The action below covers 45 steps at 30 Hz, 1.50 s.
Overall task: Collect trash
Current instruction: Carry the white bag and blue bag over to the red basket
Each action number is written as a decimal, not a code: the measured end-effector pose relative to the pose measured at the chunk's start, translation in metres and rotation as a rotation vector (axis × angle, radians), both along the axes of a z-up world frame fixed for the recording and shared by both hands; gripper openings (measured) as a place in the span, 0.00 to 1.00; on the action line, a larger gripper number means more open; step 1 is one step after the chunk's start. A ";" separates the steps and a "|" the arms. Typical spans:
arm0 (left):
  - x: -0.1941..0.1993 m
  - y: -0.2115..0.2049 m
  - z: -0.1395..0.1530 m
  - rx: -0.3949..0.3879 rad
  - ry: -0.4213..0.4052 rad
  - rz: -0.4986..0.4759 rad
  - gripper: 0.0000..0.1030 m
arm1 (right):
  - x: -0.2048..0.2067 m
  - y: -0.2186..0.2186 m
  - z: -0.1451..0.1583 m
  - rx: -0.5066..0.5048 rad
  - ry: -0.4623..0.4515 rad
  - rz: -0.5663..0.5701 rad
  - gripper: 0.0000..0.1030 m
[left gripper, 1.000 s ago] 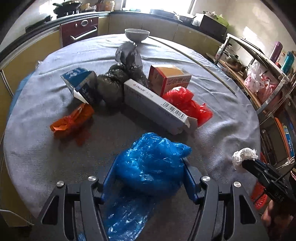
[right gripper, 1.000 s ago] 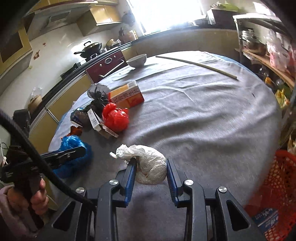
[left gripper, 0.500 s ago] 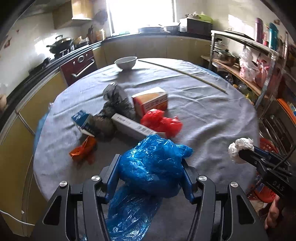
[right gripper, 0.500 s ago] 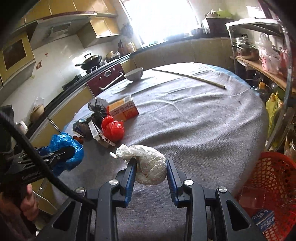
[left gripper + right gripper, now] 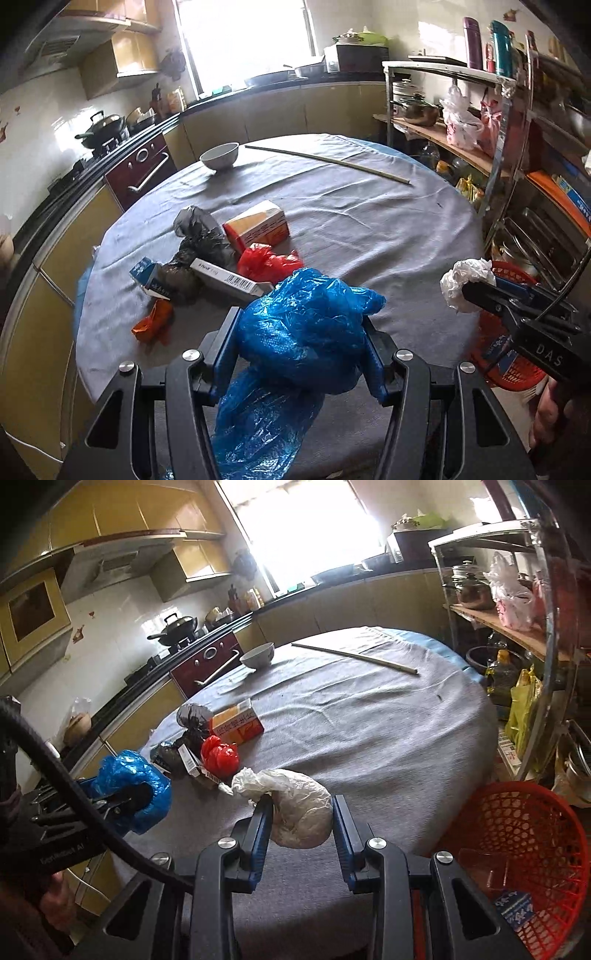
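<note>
My left gripper (image 5: pixel 301 332) is shut on a crumpled blue plastic bag (image 5: pixel 295 325), held above the near edge of the round grey table (image 5: pixel 369 229); part of the bag hangs below the fingers. My right gripper (image 5: pixel 301 812) is shut on a white plastic bag (image 5: pixel 299 812), also lifted off the table. Each gripper shows in the other's view: the right gripper (image 5: pixel 476 291) with the white bag (image 5: pixel 461 280), the left gripper (image 5: pixel 129 797) with the blue bag (image 5: pixel 129 779). A red mesh basket (image 5: pixel 524 834) stands on the floor at the right.
More trash lies on the table's left half: a red bag (image 5: pixel 266 262), an orange carton (image 5: pixel 258 225), a long white box (image 5: pixel 229 280), dark bags (image 5: pixel 195 240), a blue carton (image 5: pixel 144 273) and an orange wrapper (image 5: pixel 153 321). A white bowl (image 5: pixel 219 155) and a stick (image 5: pixel 325 160) lie farther back. Shelves (image 5: pixel 517 147) stand at the right.
Both grippers have risen and drawn back from the table with their bags, so the table looks farther and smaller. The red basket has come into fuller view on the right.
</note>
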State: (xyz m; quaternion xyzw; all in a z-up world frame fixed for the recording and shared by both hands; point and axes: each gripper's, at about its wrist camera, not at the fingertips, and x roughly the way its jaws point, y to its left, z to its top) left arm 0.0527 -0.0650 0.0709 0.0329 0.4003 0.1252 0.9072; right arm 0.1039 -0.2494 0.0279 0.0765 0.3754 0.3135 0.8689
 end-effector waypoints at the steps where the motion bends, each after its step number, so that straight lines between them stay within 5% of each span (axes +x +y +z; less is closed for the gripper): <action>1: 0.000 -0.003 0.000 0.006 0.000 -0.002 0.58 | 0.000 -0.003 0.000 0.002 -0.001 -0.003 0.33; 45: 0.067 -0.128 -0.032 0.072 0.119 -0.271 0.58 | 0.027 -0.140 -0.044 0.055 0.086 -0.270 0.33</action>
